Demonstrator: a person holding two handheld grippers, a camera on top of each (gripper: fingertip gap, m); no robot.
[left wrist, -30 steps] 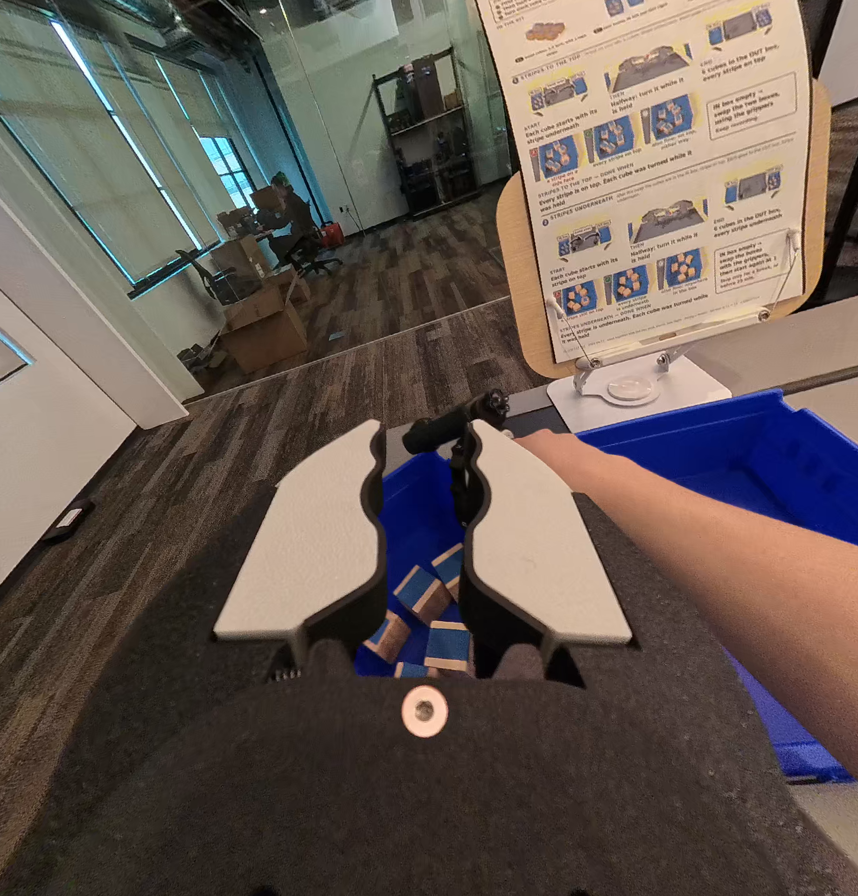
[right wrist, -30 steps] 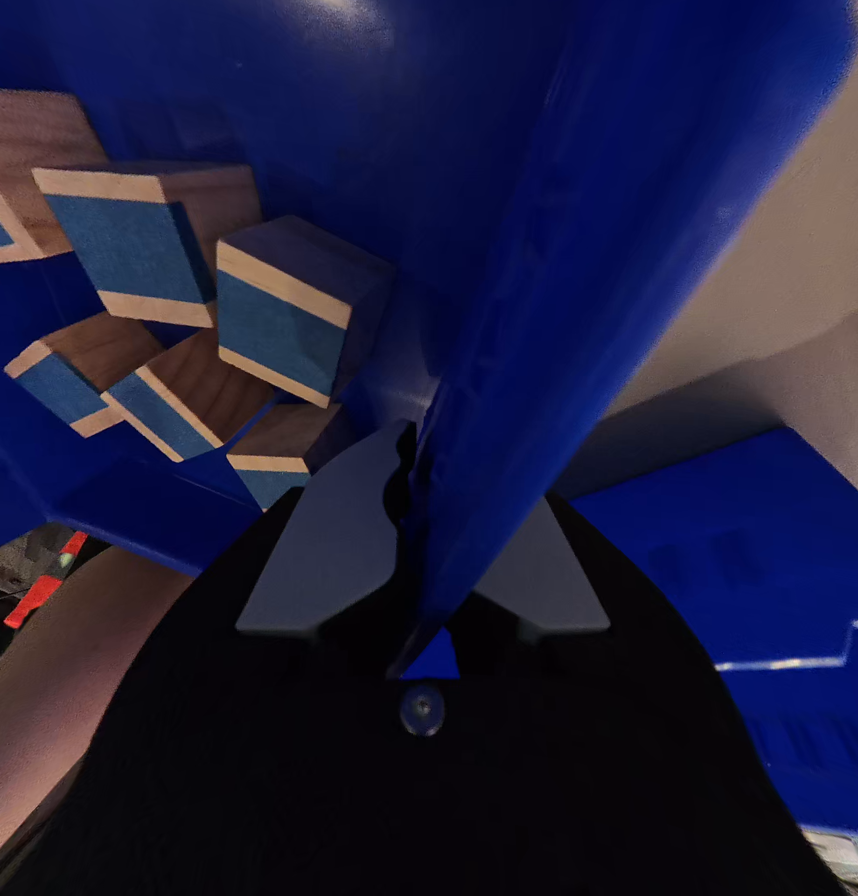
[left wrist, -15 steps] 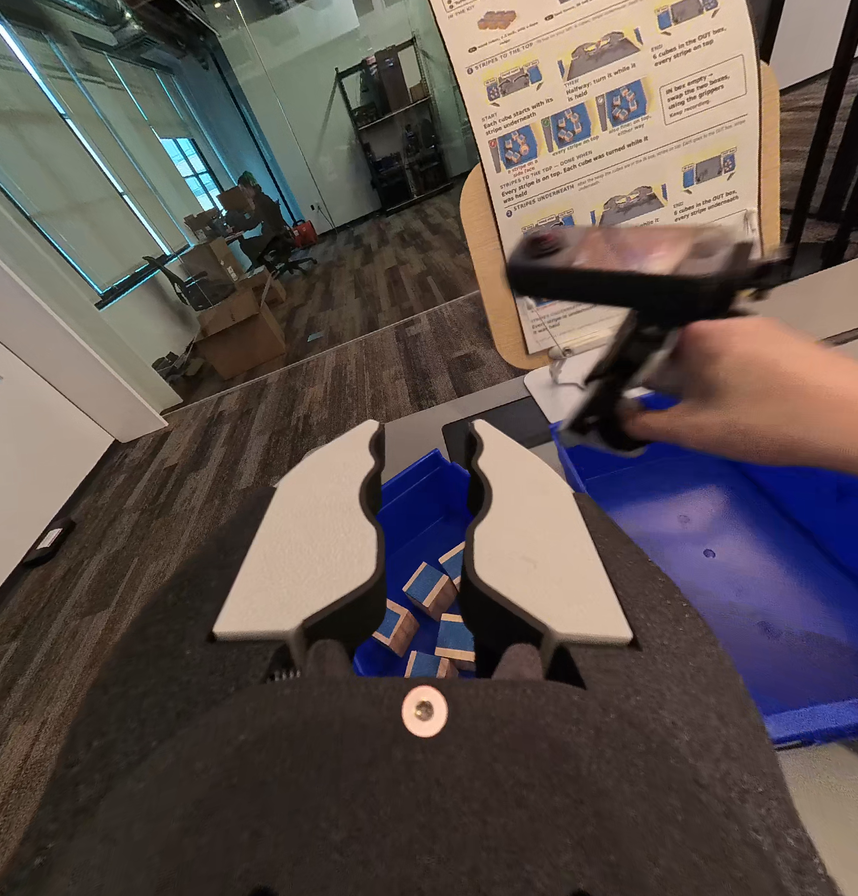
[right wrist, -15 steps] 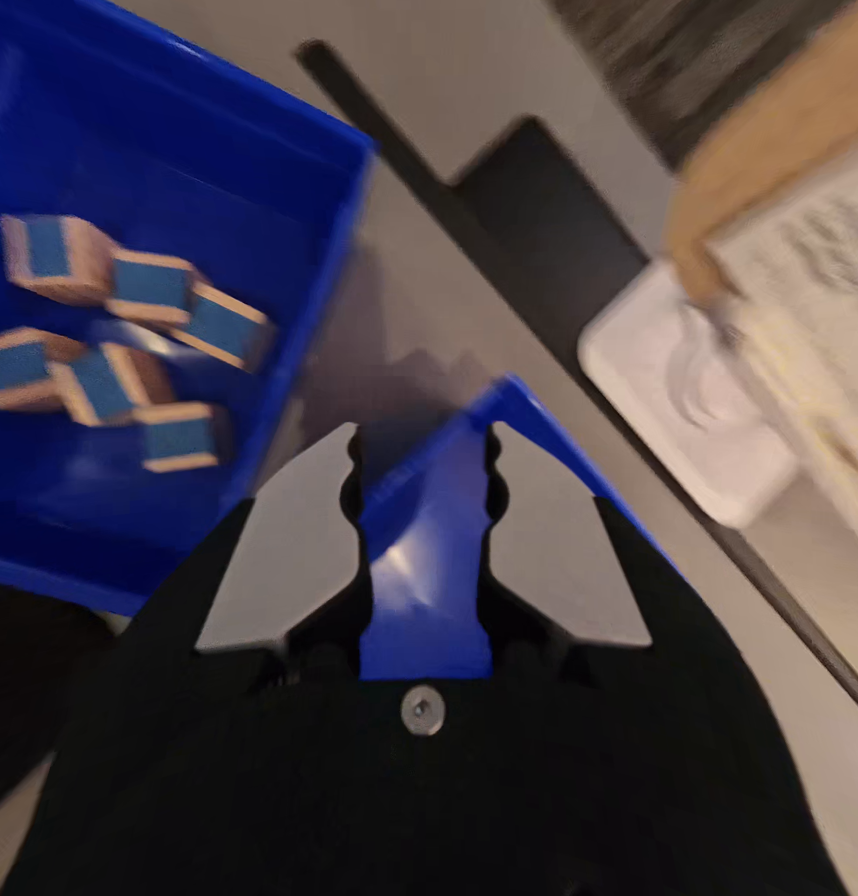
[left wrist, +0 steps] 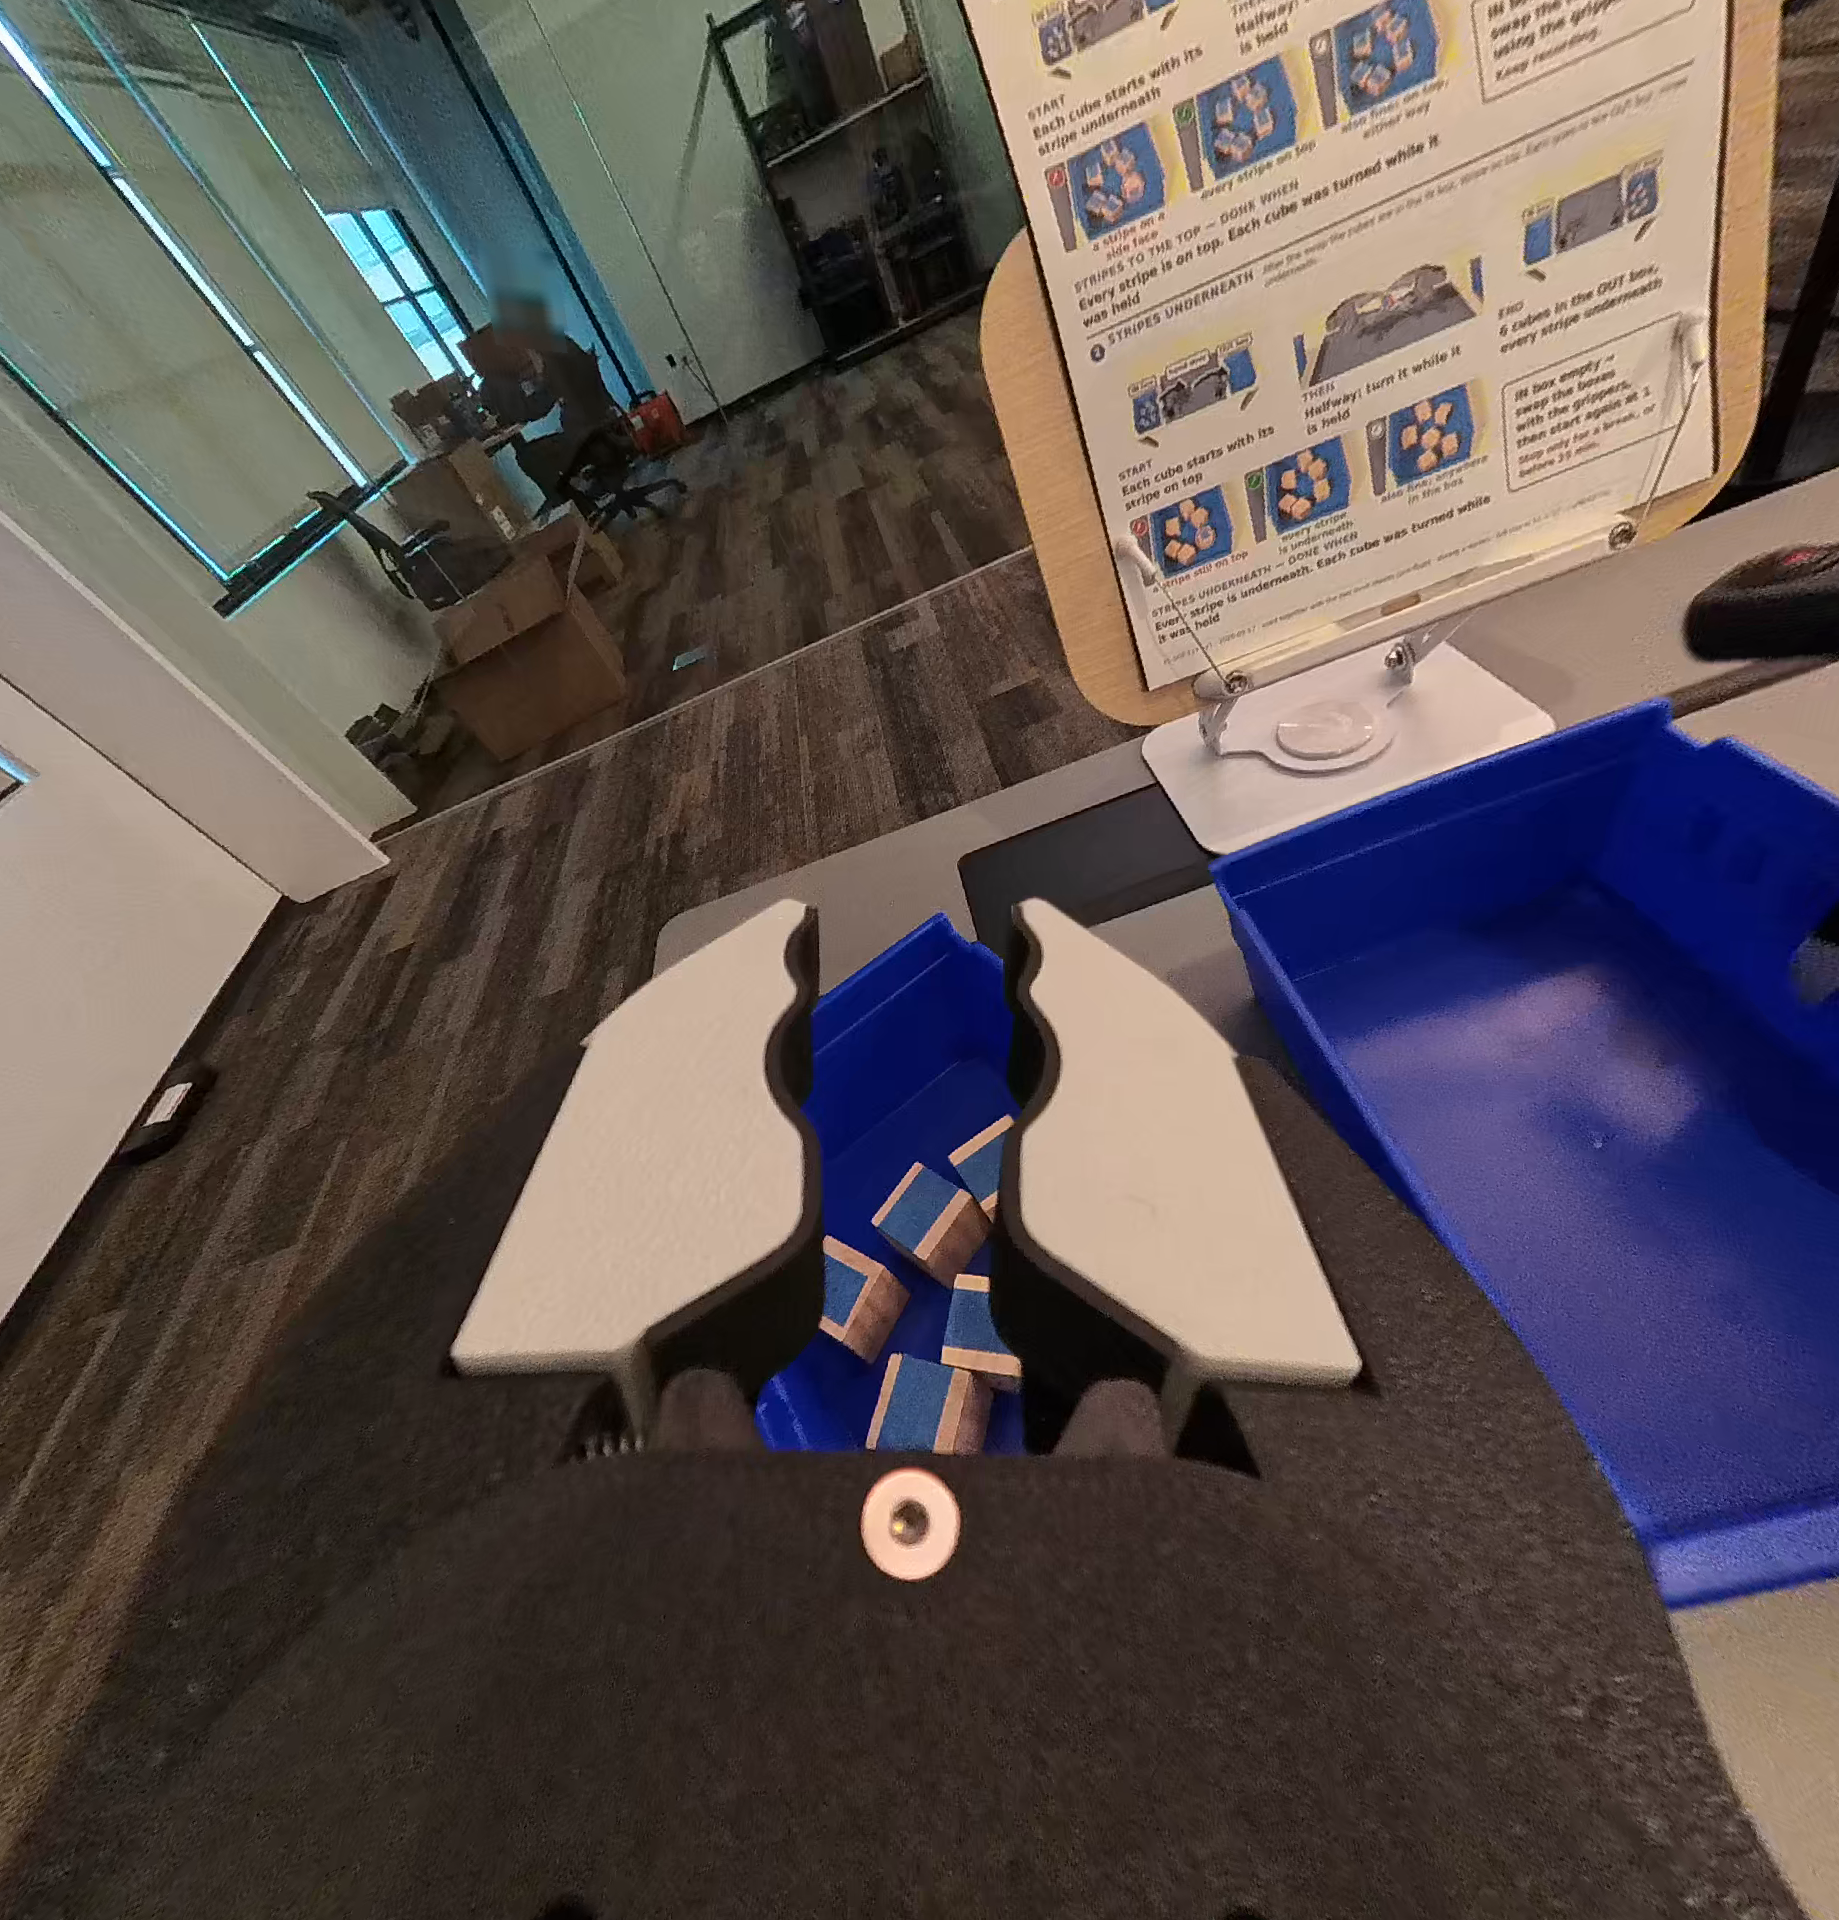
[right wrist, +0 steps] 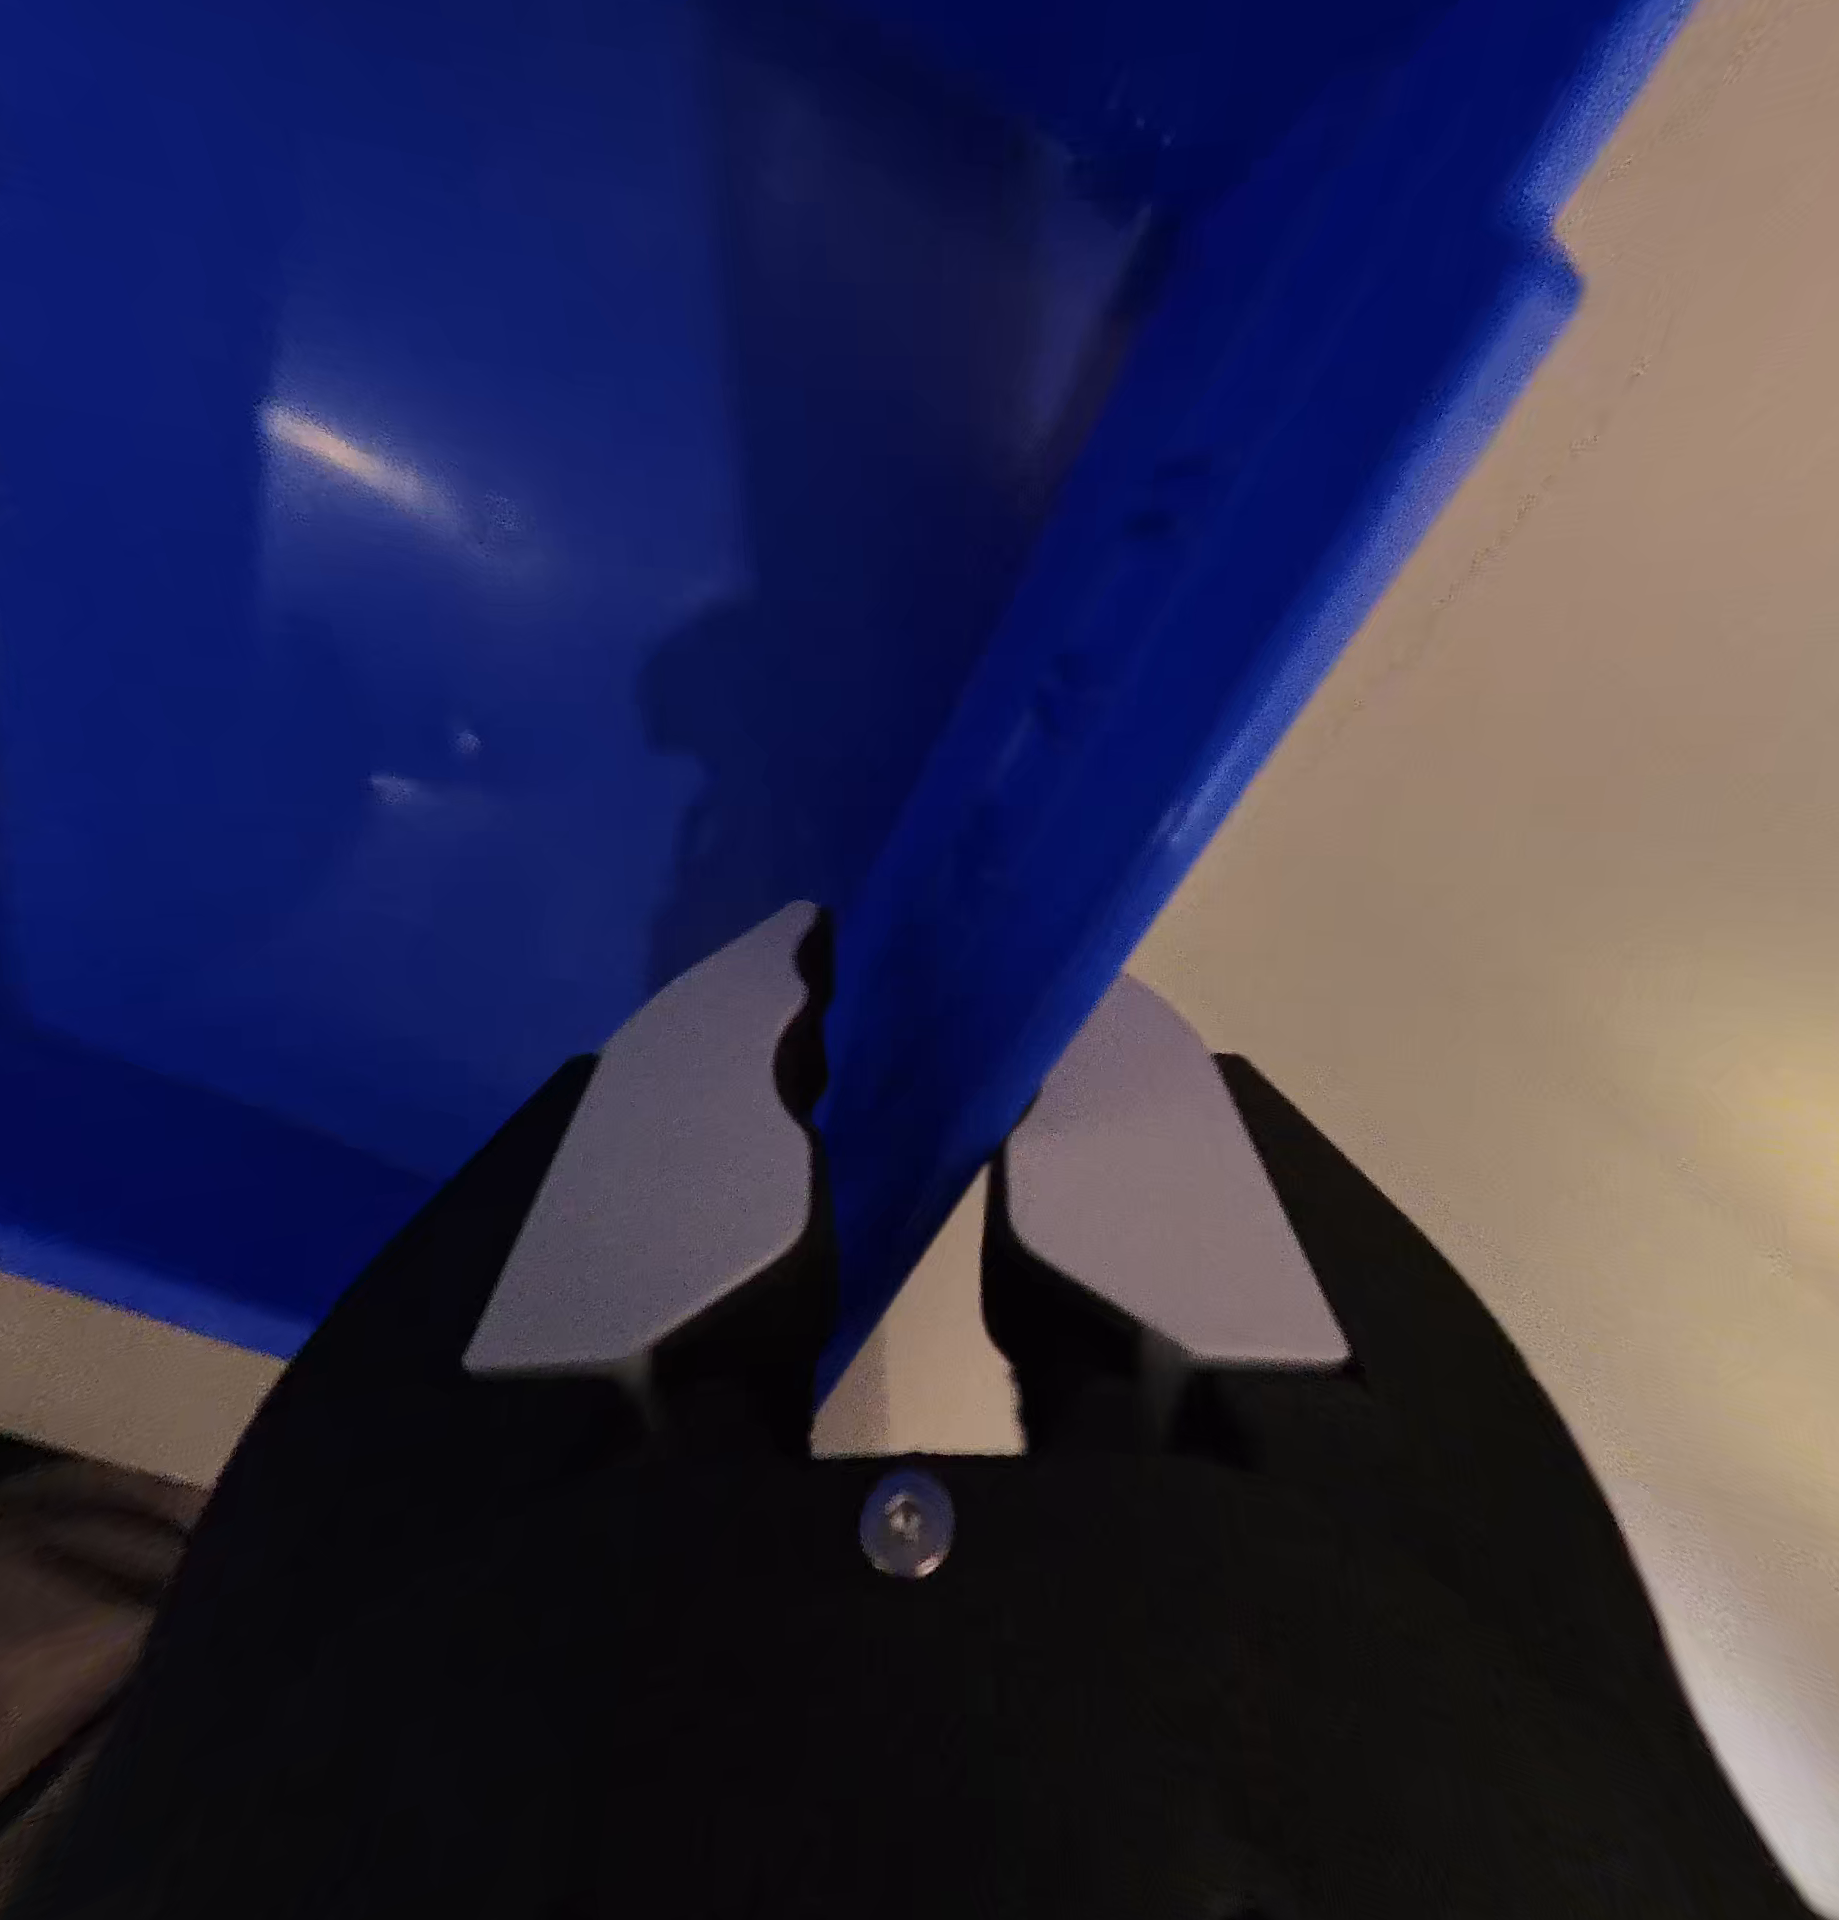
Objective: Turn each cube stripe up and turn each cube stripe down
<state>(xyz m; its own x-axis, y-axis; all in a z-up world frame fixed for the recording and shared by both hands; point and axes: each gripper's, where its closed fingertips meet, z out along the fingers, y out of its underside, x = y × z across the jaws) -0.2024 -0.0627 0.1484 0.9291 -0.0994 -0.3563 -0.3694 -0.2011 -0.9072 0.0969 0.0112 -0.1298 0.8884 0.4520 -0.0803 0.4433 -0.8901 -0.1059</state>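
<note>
Change: a second ago the right gripper [right wrist: 920, 1049] was clamped on the wall of the cube-filled bin; half a second ago it was swinging across above the bench; now its jaws straddle the side wall of the empty blue plastic bin [left wrist: 1538, 1195], one finger inside, one outside.
Right jaws: narrow gap around that wall; the view is blurred, so whether the pads press the wall cannot be told.
Left jaws: the left gripper [left wrist: 910, 935] stands moderately open with nothing between its fingers, hovering above the smaller blue bin [left wrist: 894, 1029].
Meaning: judged from this, the bins are being repositioned and no cube is in hand, so the turning has not begun.
Cubes: small wooden cubes [left wrist: 920, 1304], each with a blue stripe between pale wood edges, lie jumbled in the smaller bin; those visible between the left fingers show the stripe upward.
Bench: grey bench [left wrist: 1777, 1766] carrying both bins and an instruction sheet on a stand [left wrist: 1362, 312].
</note>
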